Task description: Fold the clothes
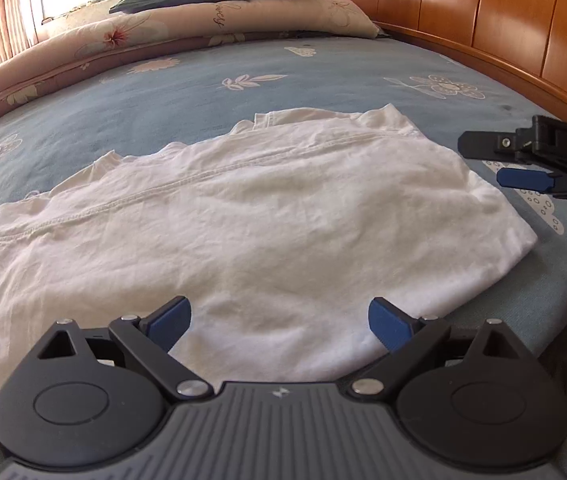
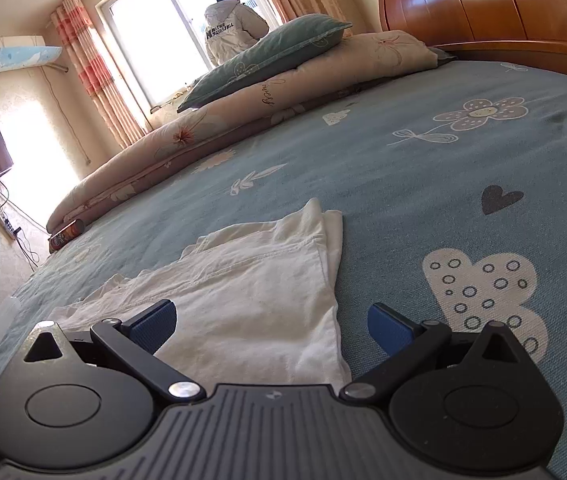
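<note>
Left wrist view: your left gripper (image 1: 279, 322) and right gripper (image 2: 271, 326) gape wide, empty; white shirt (image 1: 243, 224) looks soft, limp; pinch its near hem corners.

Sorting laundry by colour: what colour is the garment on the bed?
The garment is plain white, slightly yellowed in places; the left wrist view shows it best.

The near hem of the white shirt (image 1: 219, 236) is hidden behind the left gripper (image 1: 279, 322), below its fingers. Beyond the right gripper (image 2: 271, 322), left of its fingers, the can (image 2: 65, 236) label is too small to read.
</note>
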`<state>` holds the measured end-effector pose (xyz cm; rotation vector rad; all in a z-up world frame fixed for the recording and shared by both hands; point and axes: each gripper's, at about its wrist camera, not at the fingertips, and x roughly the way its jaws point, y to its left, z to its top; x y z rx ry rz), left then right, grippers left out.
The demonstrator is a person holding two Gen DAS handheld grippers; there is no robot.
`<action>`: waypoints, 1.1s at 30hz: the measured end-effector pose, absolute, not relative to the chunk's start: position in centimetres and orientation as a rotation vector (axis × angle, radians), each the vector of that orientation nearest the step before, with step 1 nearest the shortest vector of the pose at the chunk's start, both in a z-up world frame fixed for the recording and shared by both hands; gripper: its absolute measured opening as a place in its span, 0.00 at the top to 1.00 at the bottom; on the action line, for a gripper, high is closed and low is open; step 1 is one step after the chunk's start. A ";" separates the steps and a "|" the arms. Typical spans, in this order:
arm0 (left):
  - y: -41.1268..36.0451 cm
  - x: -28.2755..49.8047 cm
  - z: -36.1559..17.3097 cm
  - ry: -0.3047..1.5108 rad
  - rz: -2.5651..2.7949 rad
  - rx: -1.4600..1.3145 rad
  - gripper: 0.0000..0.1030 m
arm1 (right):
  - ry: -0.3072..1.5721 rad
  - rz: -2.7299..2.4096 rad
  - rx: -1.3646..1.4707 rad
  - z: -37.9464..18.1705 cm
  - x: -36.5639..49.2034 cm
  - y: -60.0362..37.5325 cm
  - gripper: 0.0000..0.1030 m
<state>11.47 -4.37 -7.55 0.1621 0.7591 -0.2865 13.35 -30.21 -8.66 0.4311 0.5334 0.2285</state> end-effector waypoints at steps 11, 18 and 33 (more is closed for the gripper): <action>-5.9 10.2 -9.2 0.789 -0.313 0.105 0.01 | 0.515 0.215 0.403 -8.7 12.5 -29.5 0.00; -3.2 10.0 -6.9 0.738 -0.262 -0.028 0.01 | 0.486 0.226 0.359 -8.4 11.2 -28.8 0.00; 3.0 11.0 -9.3 0.752 -0.096 -0.047 0.01 | 0.597 0.230 -0.025 -10.1 10.2 -20.9 0.00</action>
